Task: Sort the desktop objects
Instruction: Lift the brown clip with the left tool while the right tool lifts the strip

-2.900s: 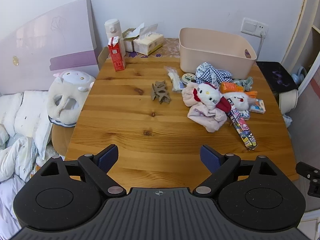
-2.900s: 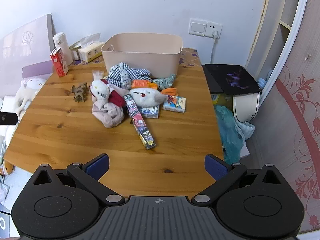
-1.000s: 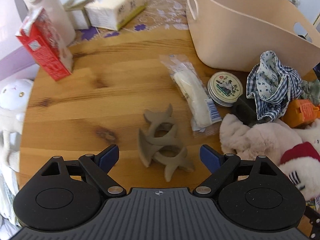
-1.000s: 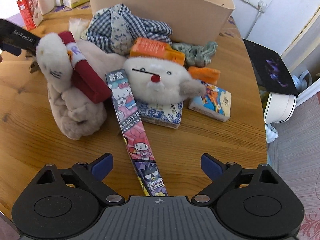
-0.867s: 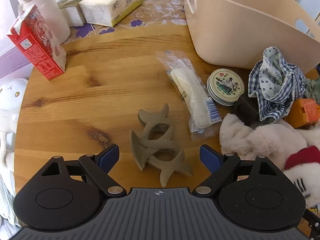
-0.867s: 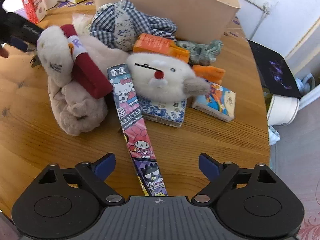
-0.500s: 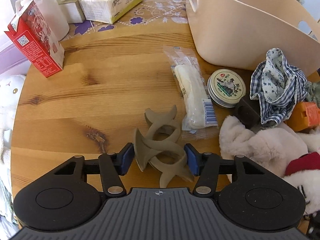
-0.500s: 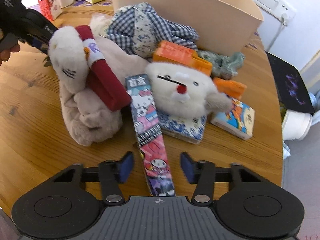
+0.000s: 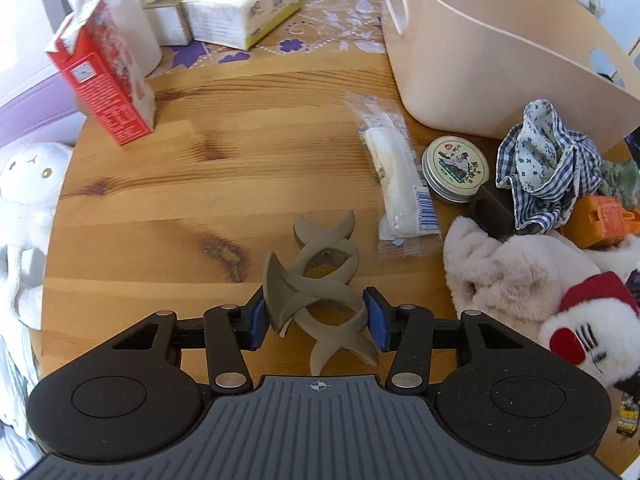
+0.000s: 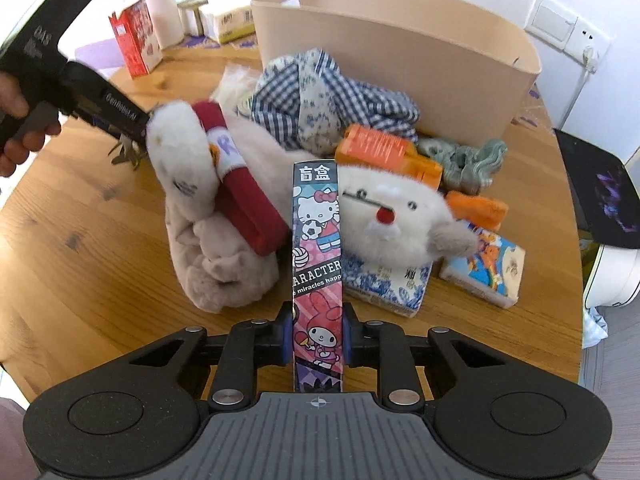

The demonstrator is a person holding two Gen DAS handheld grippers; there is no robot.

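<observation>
Two interlocked taupe hair claw clips [image 9: 316,268] lie on the wooden table [image 9: 168,200]. My left gripper [image 9: 316,318] is over them, its jaws closing, and both blue pads [image 9: 256,318] touch the near clip's sides. A long cartoon-printed box [image 10: 318,240] points away from me toward the plush toys. My right gripper [image 10: 317,336] has its jaws closing on the box's near end, with the pads [image 10: 285,336] against both long sides. A hand [image 10: 16,120] on the left gripper's black handle shows at the upper left of the right wrist view.
A beige bin [image 9: 480,60] stands at the back. Around the box lie a cat plush [image 10: 208,208], a white plush [image 10: 392,216], a checked cloth [image 10: 320,100], an orange box [image 10: 384,150] and small packs [image 10: 484,268]. A wrapped snack [image 9: 396,176], a tin [image 9: 455,168], a red carton [image 9: 104,92] and tissues [image 9: 244,8] surround the clips.
Both grippers' jaws came in from wide open: the left onto the hair clips, the right onto the cartoon box. The right gripper turned, so the box now runs straight up its view.
</observation>
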